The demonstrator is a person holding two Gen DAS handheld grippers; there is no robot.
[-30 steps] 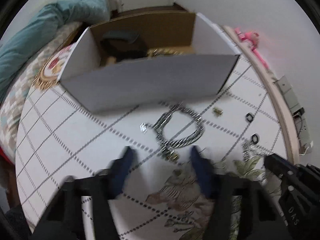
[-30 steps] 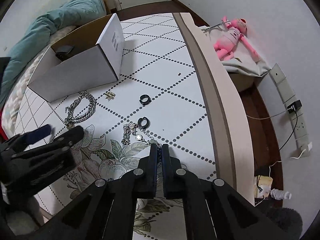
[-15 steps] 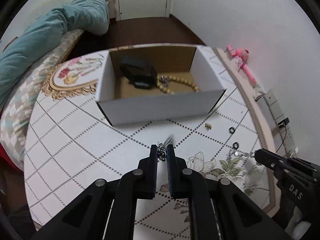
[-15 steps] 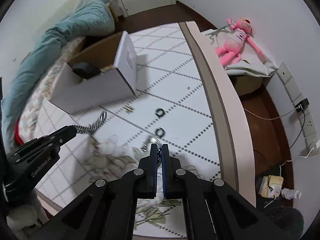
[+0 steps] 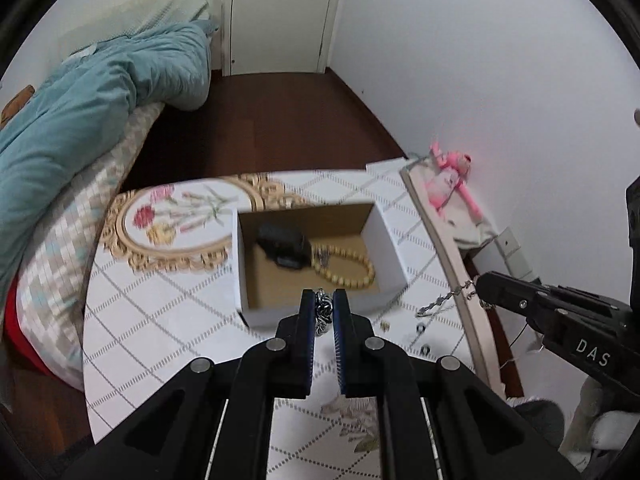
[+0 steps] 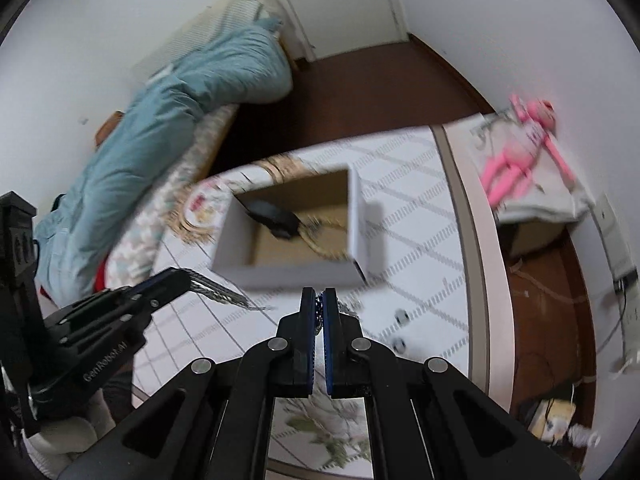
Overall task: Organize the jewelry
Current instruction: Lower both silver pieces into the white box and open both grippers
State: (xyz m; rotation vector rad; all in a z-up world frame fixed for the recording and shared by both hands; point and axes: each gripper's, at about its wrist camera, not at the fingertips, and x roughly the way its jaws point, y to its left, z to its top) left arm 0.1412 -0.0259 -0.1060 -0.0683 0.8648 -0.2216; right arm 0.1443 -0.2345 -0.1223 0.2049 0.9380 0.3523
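My left gripper (image 5: 324, 300) is shut on a thick silver chain bracelet (image 5: 323, 312) and holds it high above the table, just in front of an open white cardboard box (image 5: 384, 236). In the right wrist view the bracelet (image 6: 218, 290) hangs from the left gripper (image 6: 186, 280). The box (image 6: 356, 204) holds a black watch (image 5: 286, 246) and a beige bead bracelet (image 5: 352, 270). My right gripper (image 6: 319, 300) is shut on a thin silver chain (image 6: 346, 307). In the left wrist view that chain (image 5: 444, 300) dangles from the right gripper (image 5: 482, 286).
Two small black rings (image 6: 400, 330) and a small gold piece (image 5: 385, 325) lie on the white patterned tablecloth (image 5: 160, 320). A pink plush toy (image 5: 448, 180) lies right of the table's wooden edge (image 5: 444, 248). A bed with a teal duvet (image 5: 92, 108) stands on the left.
Both grippers have risen well above the table with their chains lifted off it. The box now lies below and ahead, its inside in view. The left gripper went from open to shut.
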